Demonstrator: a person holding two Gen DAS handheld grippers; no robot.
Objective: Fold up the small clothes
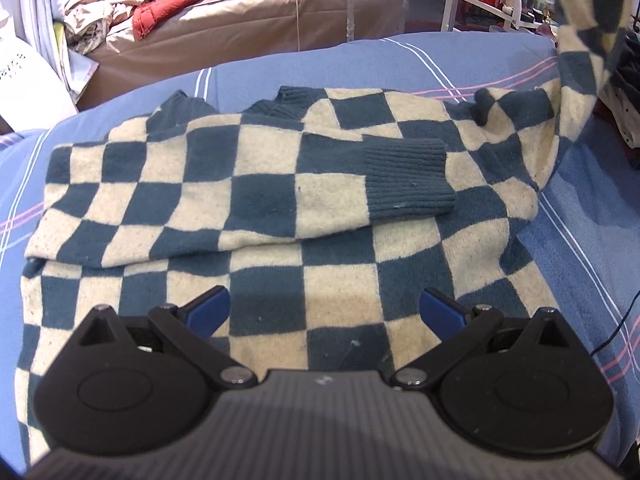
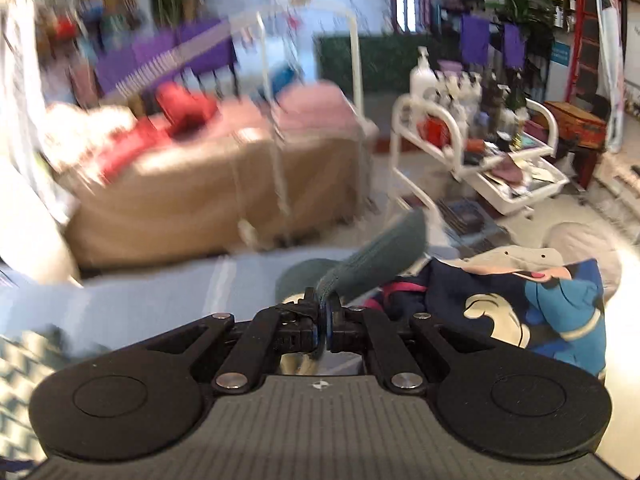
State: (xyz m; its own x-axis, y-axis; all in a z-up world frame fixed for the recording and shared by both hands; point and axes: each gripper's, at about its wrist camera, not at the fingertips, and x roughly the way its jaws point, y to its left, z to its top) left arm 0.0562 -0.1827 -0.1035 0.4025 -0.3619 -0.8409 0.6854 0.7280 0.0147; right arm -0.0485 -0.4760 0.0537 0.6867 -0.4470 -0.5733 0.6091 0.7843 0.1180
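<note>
Checkered sweater (image 1: 280,208) flat on the bed (image 1: 580,248); right claw (image 2: 323,312) clamped on its raised sleeve cuff (image 2: 372,264) — must fold across toward the already-folded sleeve (image 1: 404,176). Left claw (image 1: 324,312) apart, over the hem.

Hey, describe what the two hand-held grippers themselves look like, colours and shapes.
Both match: the left hand-held gripper and right hand-held gripper each have a grey ribbed body, two round black discs at the sides, black link arms with silver pivot pins, and blue finger pads. A small white mark sits mid-body. No sleeves or cables on them show.
</note>
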